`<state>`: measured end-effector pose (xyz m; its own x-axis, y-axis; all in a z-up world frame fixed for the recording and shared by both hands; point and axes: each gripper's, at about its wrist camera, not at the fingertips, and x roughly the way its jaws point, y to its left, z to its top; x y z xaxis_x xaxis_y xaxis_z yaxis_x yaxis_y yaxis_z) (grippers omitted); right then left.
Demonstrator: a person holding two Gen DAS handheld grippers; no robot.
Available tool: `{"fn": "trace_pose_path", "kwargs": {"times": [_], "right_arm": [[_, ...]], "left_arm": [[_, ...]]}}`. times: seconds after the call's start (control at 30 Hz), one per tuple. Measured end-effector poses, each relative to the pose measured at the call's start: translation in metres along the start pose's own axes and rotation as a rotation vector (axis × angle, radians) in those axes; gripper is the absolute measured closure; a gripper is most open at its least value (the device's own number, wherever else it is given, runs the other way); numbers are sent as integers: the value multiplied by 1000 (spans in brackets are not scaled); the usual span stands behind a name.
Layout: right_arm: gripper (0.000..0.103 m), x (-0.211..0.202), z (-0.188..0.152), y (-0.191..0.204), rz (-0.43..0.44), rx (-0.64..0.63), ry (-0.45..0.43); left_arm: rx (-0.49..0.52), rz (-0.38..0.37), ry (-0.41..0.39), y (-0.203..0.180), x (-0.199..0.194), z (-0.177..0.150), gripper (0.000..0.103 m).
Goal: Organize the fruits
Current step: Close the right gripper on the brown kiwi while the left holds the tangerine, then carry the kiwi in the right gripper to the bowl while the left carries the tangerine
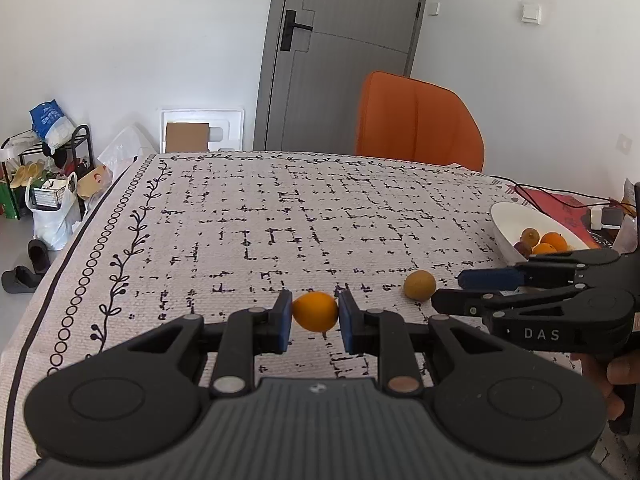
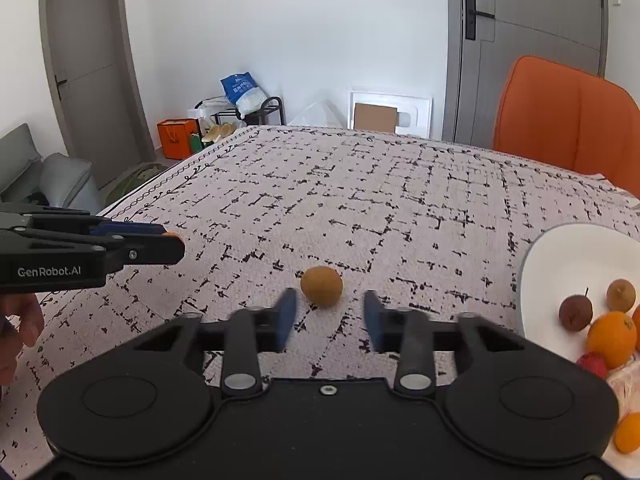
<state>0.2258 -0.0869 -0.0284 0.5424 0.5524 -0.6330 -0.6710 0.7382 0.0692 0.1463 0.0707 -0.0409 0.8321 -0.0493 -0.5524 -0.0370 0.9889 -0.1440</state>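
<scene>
My left gripper (image 1: 315, 312) has its blue pads against both sides of a small orange fruit (image 1: 315, 311) and holds it just above the patterned tablecloth. A round tan-brown fruit (image 1: 419, 285) lies on the cloth to its right; in the right wrist view the tan-brown fruit (image 2: 321, 285) sits just ahead of my open, empty right gripper (image 2: 330, 312). A white bowl (image 2: 560, 264) at the right holds several fruits, oranges (image 2: 611, 338) and dark red-brown ones (image 2: 575, 312). The bowl also shows in the left wrist view (image 1: 508, 220).
An orange chair (image 1: 416, 120) stands at the table's far edge. Cables and small items (image 1: 600, 216) lie past the bowl. The table's left edge (image 1: 80, 240) drops to a floor with bags and shoes.
</scene>
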Motion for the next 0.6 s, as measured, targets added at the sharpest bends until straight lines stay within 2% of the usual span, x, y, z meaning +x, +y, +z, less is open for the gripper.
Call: {"fn": "trace_pose_path", "kwargs": {"times": [0.33, 0.37, 0.4, 0.43, 0.6], "right_arm": [[58, 21, 9, 6, -5, -7, 26], [60, 23, 9, 7, -2, -5, 29], [75, 25, 9, 7, 0, 1, 37], [78, 28, 8, 7, 5, 9, 48], [79, 18, 4, 7, 10, 4, 24]], "left_arm": [[-36, 12, 3, 21, -3, -5, 80], [-36, 14, 3, 23, -4, -6, 80], [-35, 17, 4, 24, -4, -6, 80], [-33, 20, 7, 25, -5, -6, 80], [-31, 28, 10, 25, -4, -6, 80]]}}
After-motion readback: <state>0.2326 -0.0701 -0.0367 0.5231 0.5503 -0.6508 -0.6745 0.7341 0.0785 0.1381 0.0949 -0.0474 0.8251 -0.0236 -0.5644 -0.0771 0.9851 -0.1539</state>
